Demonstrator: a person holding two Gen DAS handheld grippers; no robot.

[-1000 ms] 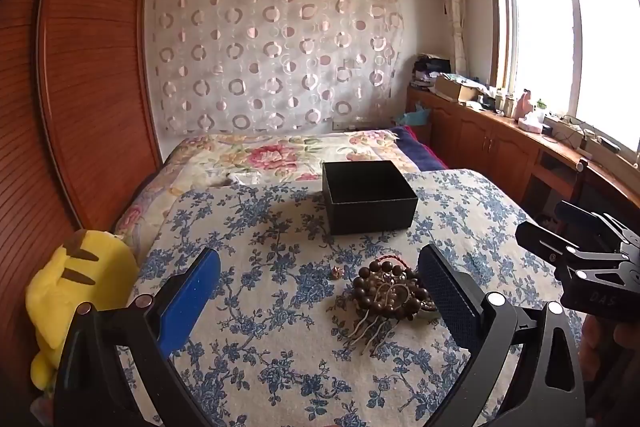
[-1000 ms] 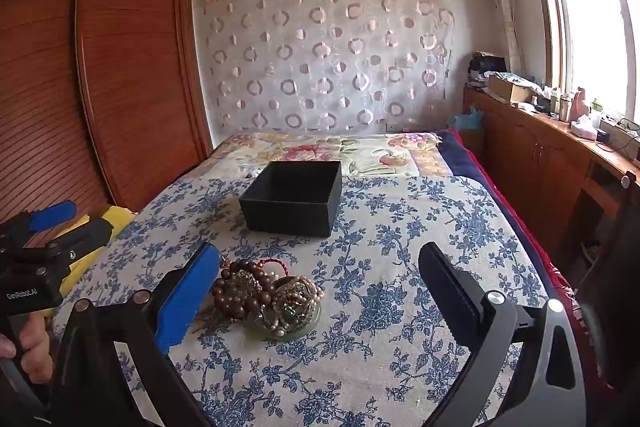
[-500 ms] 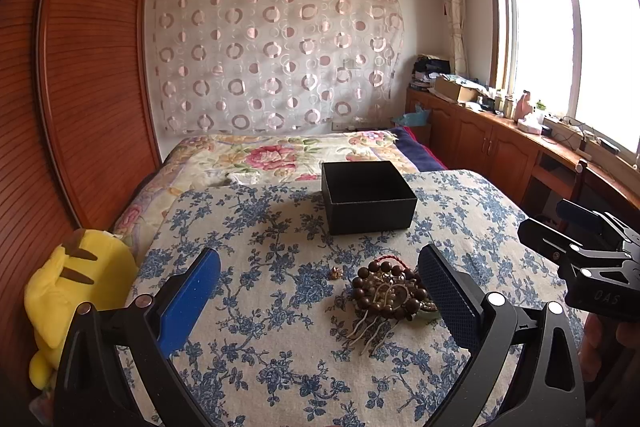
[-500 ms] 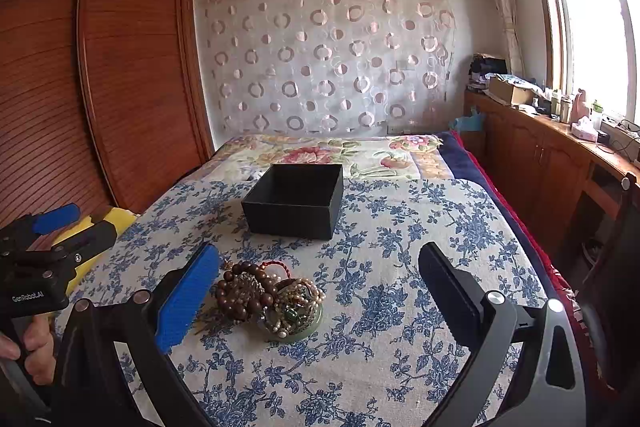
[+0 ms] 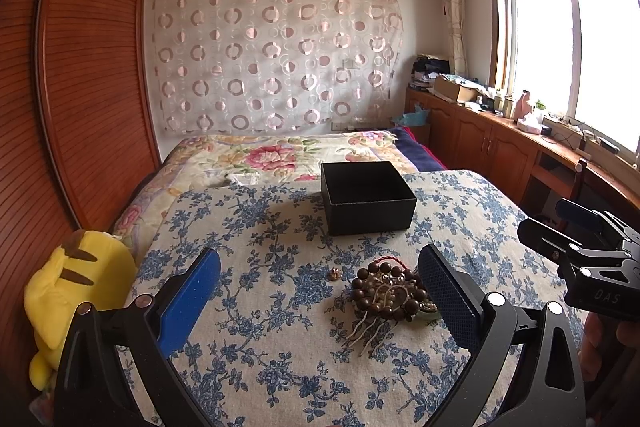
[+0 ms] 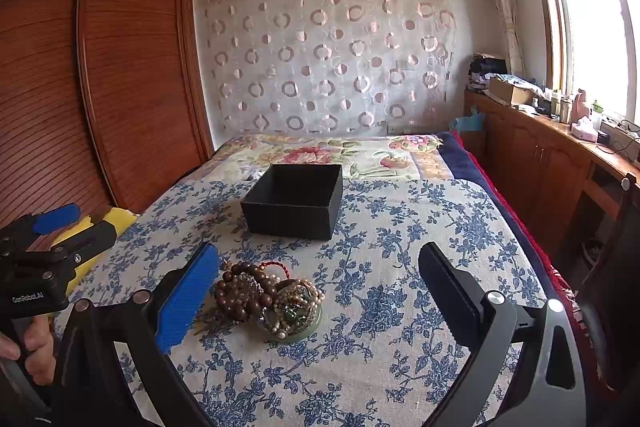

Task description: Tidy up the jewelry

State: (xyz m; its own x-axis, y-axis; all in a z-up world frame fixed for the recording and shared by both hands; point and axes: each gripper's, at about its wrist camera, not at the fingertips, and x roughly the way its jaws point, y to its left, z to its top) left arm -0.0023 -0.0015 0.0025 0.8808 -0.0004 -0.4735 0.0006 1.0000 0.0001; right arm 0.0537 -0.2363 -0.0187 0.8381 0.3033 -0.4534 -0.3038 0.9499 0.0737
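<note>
while nothing has yet gone into the black box [image 5: 368, 197], we hold both tools above the floral bedspread [image 5: 260, 307] with the jewelry pile [image 5: 390, 293] on our side of the box, well short of it; the box looks empty and stands open-topped toward the middle of the bed; our left gripper [image 5: 320, 291] has its jaws spread wide and grips nothing, and the pile sits toward its black right finger, partly hidden behind that pad; our right gripper [image 6: 320, 287] is just as wide open and empty, with the pile [image 6: 272, 301] just beside its blue left finger; so the heap lies between the two tools, and we judge neither clearly nearer; the pile is a tangle with no single long axis: dark wooden beads, pale pearl strands, a greenish ring beneath, and a toothed comb [image 5: 366, 329] pointing away from the box toward us; a tiny gold piece [image 5: 333, 273] lies apart, left of the pile; the cloth is soft and may dimple under a pinch; beyond the box lie a flowered quilt and a circle-patterned curtain [image 5: 272, 51]; left of it a wooden wardrobe [image 5: 80, 87] and a yellow plush toy [image 5: 72, 291]; right of it cabinets under a bright window.
</note>
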